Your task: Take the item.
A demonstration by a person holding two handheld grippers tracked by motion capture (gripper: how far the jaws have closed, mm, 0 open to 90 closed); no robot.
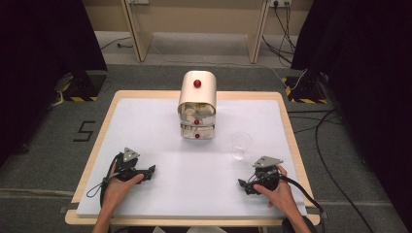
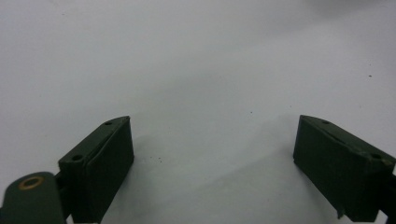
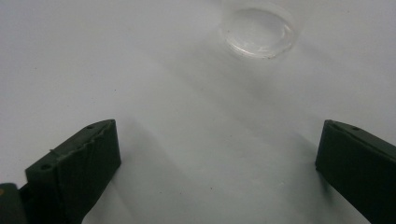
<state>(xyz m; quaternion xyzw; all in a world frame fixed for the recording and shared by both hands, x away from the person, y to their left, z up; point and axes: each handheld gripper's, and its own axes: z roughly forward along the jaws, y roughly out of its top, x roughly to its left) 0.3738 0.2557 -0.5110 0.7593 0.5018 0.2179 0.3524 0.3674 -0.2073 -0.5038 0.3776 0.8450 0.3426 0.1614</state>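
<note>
- Grey carpet surrounds a wooden-edged table (image 1: 286,121) topped with a white sheet; dark curtains hang at both sides of the room, and cables run across the floor at the right.
- Left gripper (image 1: 149,171): held in the person's left hand (image 1: 115,187) near the front left of the table, resting low over the white surface. In the left gripper view (image 2: 212,154) its two black jaws stand wide apart — released, with bare white sheet between them.
- Right gripper (image 1: 242,184): held in the person's right hand (image 1: 277,191) near the front right of the table. In the right gripper view (image 3: 217,163) the jaws are likewise spread wide and grasp nothing.
- Clear plastic cup (image 1: 241,144): stands upright on the sheet, just beyond the right gripper and to the right of the drawer unit. In the right gripper view the cup (image 3: 258,36) appears ahead of the jaws, apart from them (its round base shows through the clear wall).
- Small drawer unit (image 1: 197,104): cream-coloured, with a rounded top, placed at the centre back of the table. Red knobs mark its front — one at the top and two on the lower drawers, which look pulled out slightly.
- Both grippers lie well apart from each other and from the drawer unit.
</note>
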